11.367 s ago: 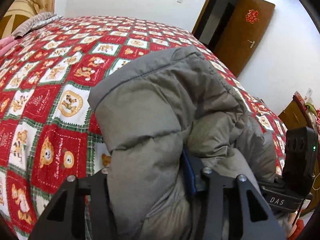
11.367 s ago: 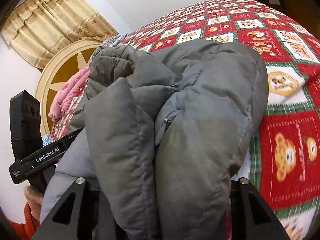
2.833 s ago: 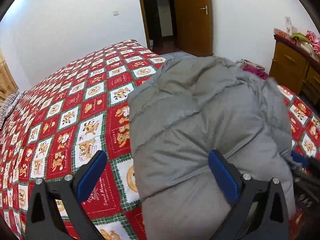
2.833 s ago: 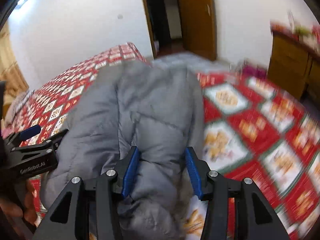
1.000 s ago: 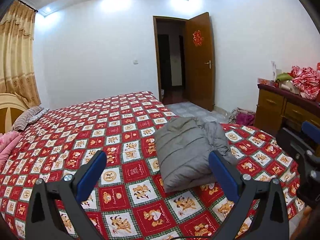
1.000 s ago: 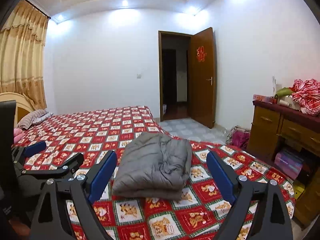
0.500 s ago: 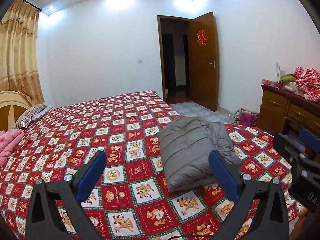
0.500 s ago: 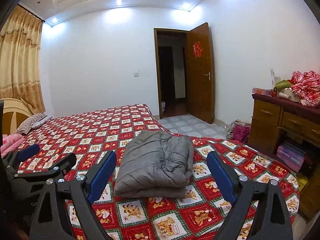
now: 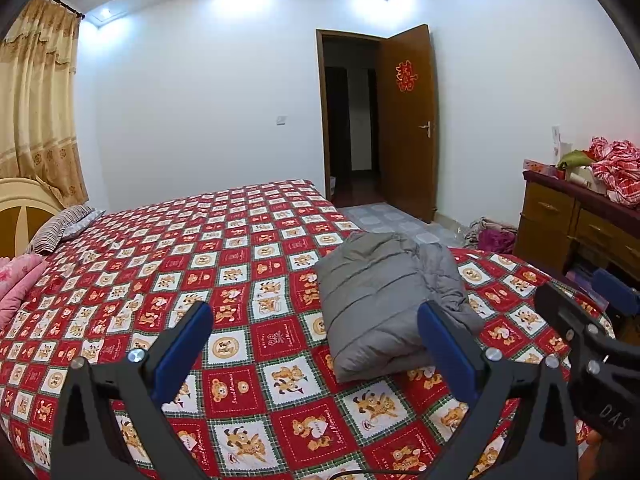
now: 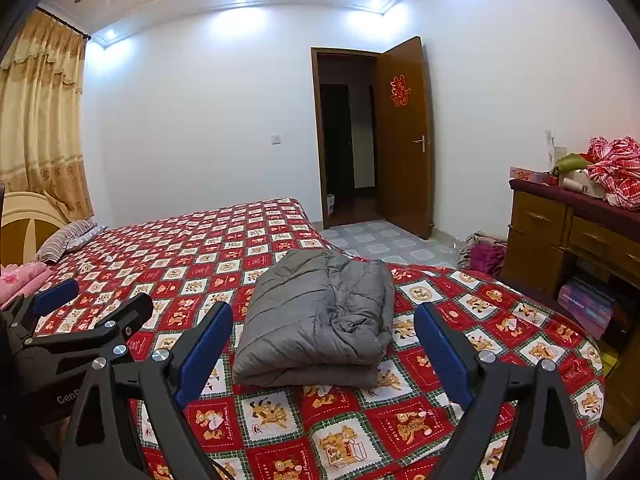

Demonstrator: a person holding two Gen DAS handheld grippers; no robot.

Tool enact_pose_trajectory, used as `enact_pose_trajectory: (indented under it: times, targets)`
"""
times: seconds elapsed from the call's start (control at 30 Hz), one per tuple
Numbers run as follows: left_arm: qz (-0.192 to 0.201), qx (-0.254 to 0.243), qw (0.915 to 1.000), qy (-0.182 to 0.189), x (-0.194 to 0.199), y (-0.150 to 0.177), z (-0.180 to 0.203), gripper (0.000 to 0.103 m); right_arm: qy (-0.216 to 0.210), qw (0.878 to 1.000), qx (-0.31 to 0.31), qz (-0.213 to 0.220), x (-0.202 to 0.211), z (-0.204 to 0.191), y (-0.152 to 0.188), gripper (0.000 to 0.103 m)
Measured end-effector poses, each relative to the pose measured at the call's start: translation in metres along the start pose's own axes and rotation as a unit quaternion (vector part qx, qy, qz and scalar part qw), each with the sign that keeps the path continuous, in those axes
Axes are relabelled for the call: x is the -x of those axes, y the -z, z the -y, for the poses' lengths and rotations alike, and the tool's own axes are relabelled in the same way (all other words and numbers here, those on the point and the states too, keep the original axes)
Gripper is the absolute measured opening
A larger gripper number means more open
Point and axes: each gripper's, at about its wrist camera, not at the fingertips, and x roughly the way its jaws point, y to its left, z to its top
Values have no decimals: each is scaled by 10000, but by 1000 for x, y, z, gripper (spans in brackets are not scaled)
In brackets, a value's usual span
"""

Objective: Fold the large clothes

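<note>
A grey padded jacket [image 9: 384, 300] lies folded into a compact bundle on the red checked bedspread [image 9: 200, 272], near the bed's foot corner. It also shows in the right wrist view [image 10: 320, 316]. My left gripper [image 9: 316, 332] is open and empty, held back from the bed, well short of the jacket. My right gripper [image 10: 324, 340] is open and empty too, at a similar distance. The right gripper shows at the right edge of the left wrist view [image 9: 592, 332], and the left gripper at the left edge of the right wrist view [image 10: 80, 320].
A wooden dresser [image 10: 560, 232] with red checked cloth [image 10: 616, 172] on top stands at the right. An open brown door [image 10: 404, 140] is at the back. Pillows [image 9: 60, 224] and pink bedding [image 9: 16, 280] lie by the headboard. Clothes [image 10: 484, 252] lie on the tiled floor.
Both grippers let go of the jacket and pulled back from the bed. Over the last second the views have shifted only slightly; the jacket lies still.
</note>
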Motion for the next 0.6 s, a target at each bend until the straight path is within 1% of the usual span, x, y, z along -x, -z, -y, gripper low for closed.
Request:
enact_pose_trajectory:
  times: [0.13, 0.33, 0.5, 0.6]
  targets:
    - [-9, -16, 10000, 29, 1, 0, 1, 103, 25, 10000, 25, 8, 0, 1, 0, 92]
    - [-28, -79, 10000, -23, 1, 0, 4, 103, 117, 9999, 33, 12, 2, 3, -1, 92]
    - [-58, -65, 10000, -23, 0, 0, 3, 103, 68, 10000, -3, -25, 2, 3, 0, 92]
    - [-54, -78, 9999, -34, 0, 0, 4, 103, 122, 9999, 23, -7, 2, 2, 0, 92]
